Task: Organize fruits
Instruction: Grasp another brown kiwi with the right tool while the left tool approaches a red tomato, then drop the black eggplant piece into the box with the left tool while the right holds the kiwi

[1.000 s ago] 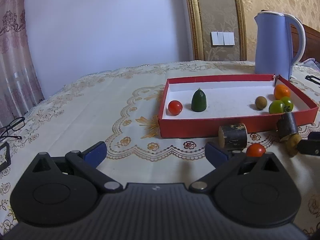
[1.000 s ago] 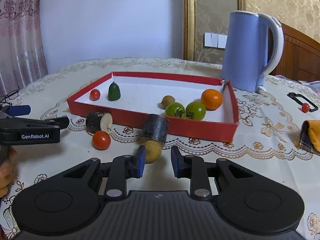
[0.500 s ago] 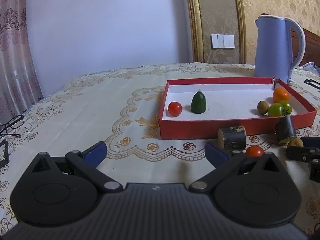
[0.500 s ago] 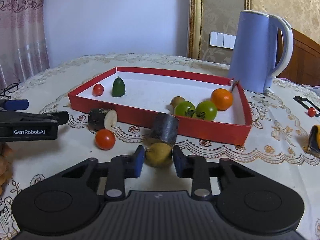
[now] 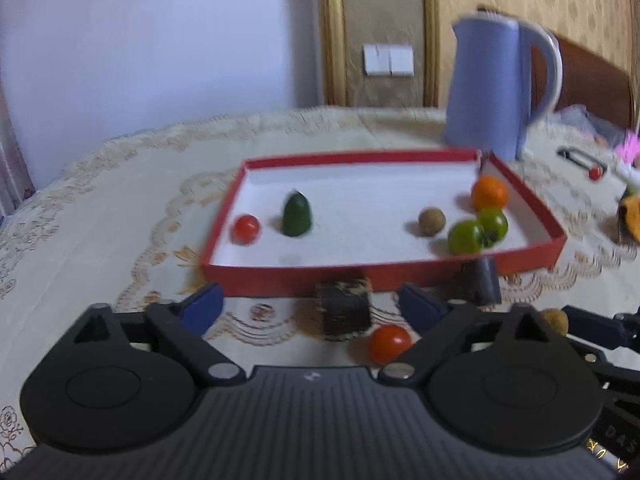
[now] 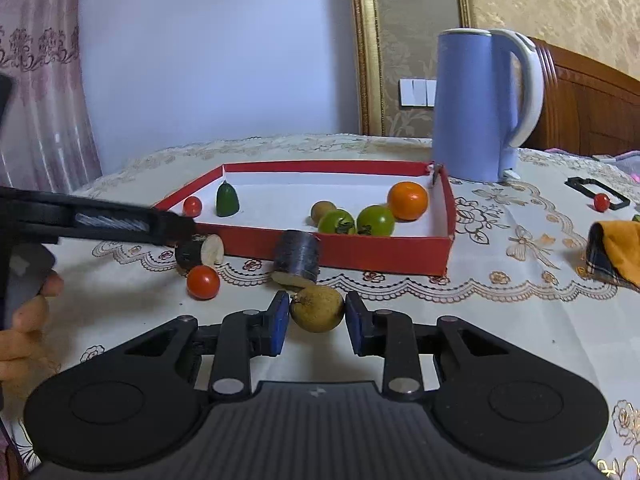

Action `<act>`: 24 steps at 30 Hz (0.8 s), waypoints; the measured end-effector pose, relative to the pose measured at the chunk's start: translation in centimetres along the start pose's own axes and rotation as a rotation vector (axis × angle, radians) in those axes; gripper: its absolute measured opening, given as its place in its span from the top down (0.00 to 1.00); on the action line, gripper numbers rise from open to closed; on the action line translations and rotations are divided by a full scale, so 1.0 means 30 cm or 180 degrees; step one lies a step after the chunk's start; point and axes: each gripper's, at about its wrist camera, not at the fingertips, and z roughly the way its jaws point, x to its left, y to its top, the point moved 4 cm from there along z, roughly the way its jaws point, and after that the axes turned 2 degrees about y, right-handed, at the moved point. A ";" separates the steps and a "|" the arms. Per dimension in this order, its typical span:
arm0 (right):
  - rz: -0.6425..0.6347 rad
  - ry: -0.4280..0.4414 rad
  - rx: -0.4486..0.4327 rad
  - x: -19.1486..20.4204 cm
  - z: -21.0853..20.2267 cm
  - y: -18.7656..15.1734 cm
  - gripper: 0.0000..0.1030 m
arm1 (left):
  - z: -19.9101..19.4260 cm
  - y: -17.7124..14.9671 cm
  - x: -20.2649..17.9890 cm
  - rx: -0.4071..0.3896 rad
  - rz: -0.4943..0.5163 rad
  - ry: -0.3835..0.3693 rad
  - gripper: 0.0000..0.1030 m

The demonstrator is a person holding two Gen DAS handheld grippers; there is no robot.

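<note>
My right gripper (image 6: 317,316) has closed in over the last second: the small brownish fruit (image 6: 317,308) that lay just ahead of its jaws a second ago now sits squarely between the blue pads (image 6: 279,322), clenched on both sides, near the front edge of the red tray (image 6: 352,249) but still outside it. That gives me one fruit in hand and ready to lift over the near wall. My left gripper (image 5: 308,304) has swung right and a little up; its view is blurred from the move. Its jaws are closing from full width with nothing pressed between them, though the dark cut chunk (image 5: 344,308) and the red tomato (image 5: 389,343) on the desk now lie in the gap ahead, so I judge it is lining up on one of those. In the tray already: a tomato (image 6: 192,206) and a green piece (image 6: 227,200) at the far left, an orange (image 6: 407,201), two green tomatoes (image 6: 356,221) and a brown fruit (image 6: 322,210) to the right. Left outside are two dark chunks, the tomato and my held fruit. The second chunk (image 6: 297,258) stands just beyond my right jaws, so I should lift clear before going forward.
</note>
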 end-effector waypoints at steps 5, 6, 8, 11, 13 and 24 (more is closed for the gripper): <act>0.0031 0.0046 -0.0047 -0.004 -0.007 0.001 0.71 | 0.086 0.008 -0.027 0.0287 -0.0007 -0.0018 0.43; 0.0025 0.0052 -0.0052 -0.002 -0.007 0.000 0.71 | 0.103 0.004 -0.025 0.0384 -0.0049 -0.0050 0.58; 0.0030 0.0063 -0.0063 -0.003 -0.008 -0.001 0.71 | 0.131 -0.001 -0.012 0.0519 -0.0194 -0.0226 0.69; 0.0061 0.0078 -0.0071 -0.008 -0.007 -0.001 0.71 | 0.128 -0.003 0.004 0.0556 -0.0273 -0.0258 0.70; 0.0063 0.0089 -0.0078 -0.007 -0.008 -0.001 0.71 | 0.114 -0.011 0.010 0.0511 -0.0268 -0.0296 0.70; -0.0009 0.0095 -0.0085 0.013 -0.005 0.000 0.71 | 0.032 0.023 0.061 0.0113 -0.0150 0.0052 0.70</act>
